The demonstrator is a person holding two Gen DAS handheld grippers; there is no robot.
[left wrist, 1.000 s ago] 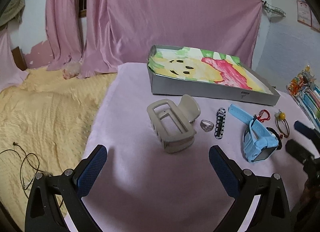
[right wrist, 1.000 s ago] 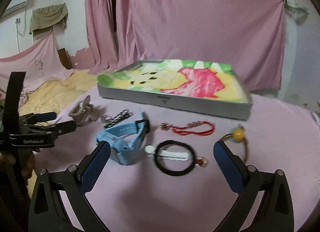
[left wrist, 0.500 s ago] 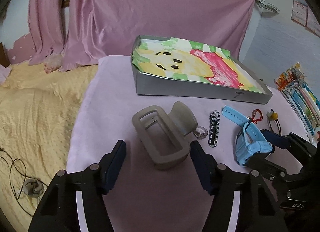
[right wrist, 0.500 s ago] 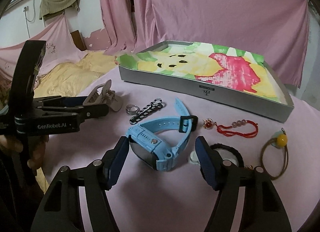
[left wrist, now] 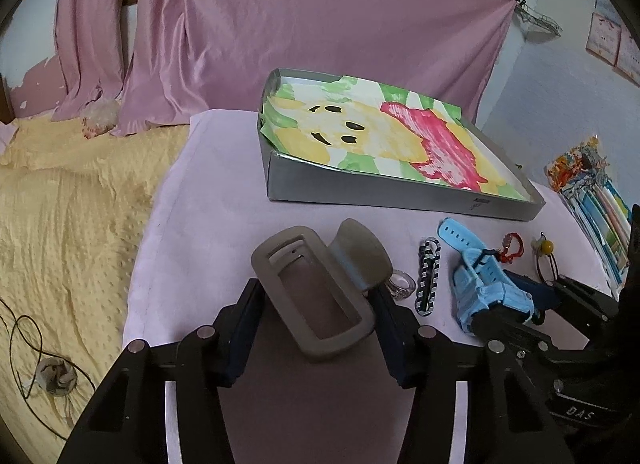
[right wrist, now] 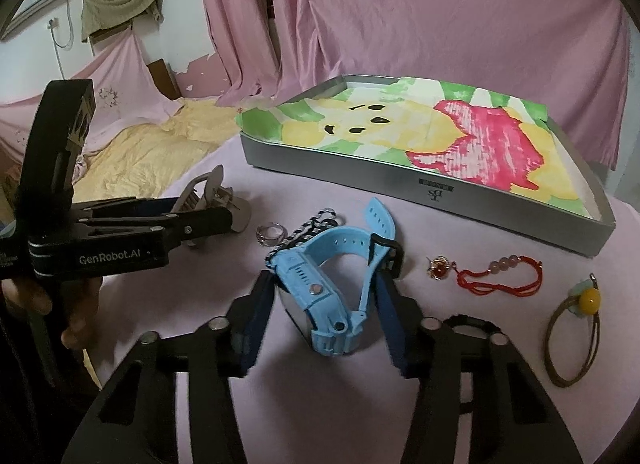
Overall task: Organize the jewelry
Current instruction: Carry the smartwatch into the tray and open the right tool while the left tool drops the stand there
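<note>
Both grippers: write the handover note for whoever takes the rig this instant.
Left gripper: jaws closed in around the taupe hair claw clip; firm grip not confirmed, clip on the cloth.
Right gripper: jaws on either side of the blue watch; contact unclear.
On the pink cloth: ring, black-and-white chain, red bracelet, yellow-bead hair tie, black hair tie.
Done: nothing lies in the grey tray yet.
Left: lift clip and watch into the tray, then the rest.
</note>
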